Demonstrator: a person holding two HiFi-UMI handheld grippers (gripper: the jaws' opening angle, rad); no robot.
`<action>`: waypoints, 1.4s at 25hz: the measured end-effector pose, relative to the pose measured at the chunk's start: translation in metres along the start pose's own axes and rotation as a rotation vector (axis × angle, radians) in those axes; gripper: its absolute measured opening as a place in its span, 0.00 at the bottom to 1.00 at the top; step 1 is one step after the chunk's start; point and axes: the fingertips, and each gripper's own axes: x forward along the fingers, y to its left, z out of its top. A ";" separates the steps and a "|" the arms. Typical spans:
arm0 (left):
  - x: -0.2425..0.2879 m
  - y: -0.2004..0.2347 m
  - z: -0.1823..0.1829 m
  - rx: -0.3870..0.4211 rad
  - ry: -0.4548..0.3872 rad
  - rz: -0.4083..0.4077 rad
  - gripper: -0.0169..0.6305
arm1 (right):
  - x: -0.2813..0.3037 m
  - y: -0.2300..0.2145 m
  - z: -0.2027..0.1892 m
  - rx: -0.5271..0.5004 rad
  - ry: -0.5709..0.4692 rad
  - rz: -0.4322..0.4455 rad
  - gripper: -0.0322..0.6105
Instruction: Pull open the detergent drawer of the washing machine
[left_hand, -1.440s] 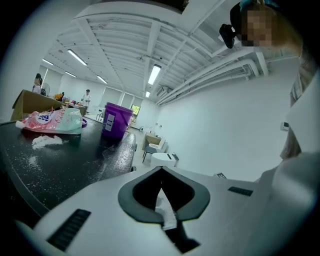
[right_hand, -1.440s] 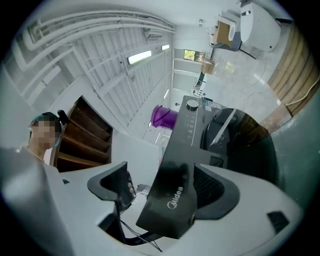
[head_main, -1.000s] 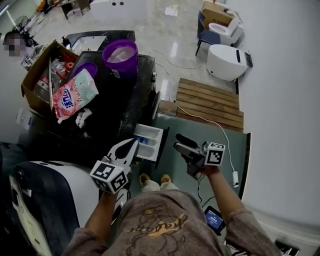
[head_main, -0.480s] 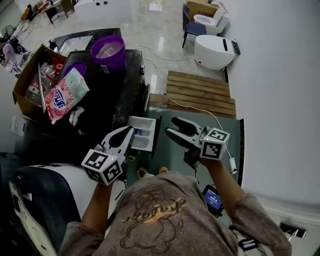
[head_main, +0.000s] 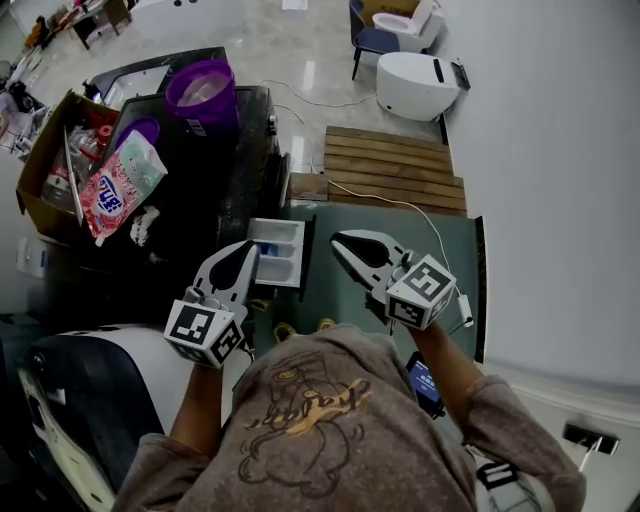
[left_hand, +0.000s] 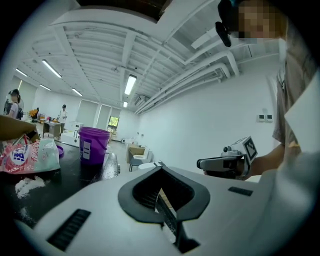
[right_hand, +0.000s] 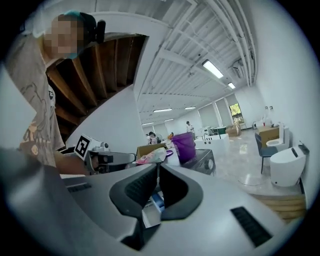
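Your drawer (head_main: 285, 262) stands pulled out of the front of the washer (head_main: 232, 190). It is white, with a blue insert in one compartment, and no writing on it can be read. In the head view it lies between your two grippers, at 3 o'clock of the left gripper (head_main: 246, 249) and at 9 o'clock of the right gripper (head_main: 344, 240).

Your left gripper has its jaws pressed together at the tips, with nothing between them. Seen from above, its tip overlaps the drawer's left edge, and you cannot tell whether it touches. Your right gripper has just been closing. Its jaws now meet at the tips and are empty. It hangs apart from the drawer, over the green mat (head_main: 325, 300).

The left cube (head_main: 205, 335) and the right cube (head_main: 420, 292) carry black-and-white square markers and no letters.

On the washer's black top, at 11 o'clock of the drawer, stands a purple bucket (head_main: 203, 95). Its white label (left_hand: 86, 148) bears dark marks too small to read. At 10 o'clock lies a pink bag (head_main: 120, 185) with a blue-and-white logo, and its characters cannot be made out. Just beyond the bag, at 9 o'clock of it, is an open cardboard box (head_main: 40, 175).

At 1 o'clock of the drawer a wooden pallet (head_main: 395, 170) lies against the far edge of the mat.
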 end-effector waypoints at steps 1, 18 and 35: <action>-0.001 0.002 0.000 0.002 -0.008 0.006 0.06 | -0.002 0.000 0.000 0.004 -0.009 -0.010 0.07; 0.002 0.007 -0.019 -0.003 -0.010 0.063 0.06 | -0.015 -0.004 0.001 -0.080 -0.086 -0.082 0.05; 0.001 -0.002 -0.018 -0.009 -0.005 0.061 0.06 | -0.013 -0.001 0.004 -0.079 -0.082 -0.035 0.05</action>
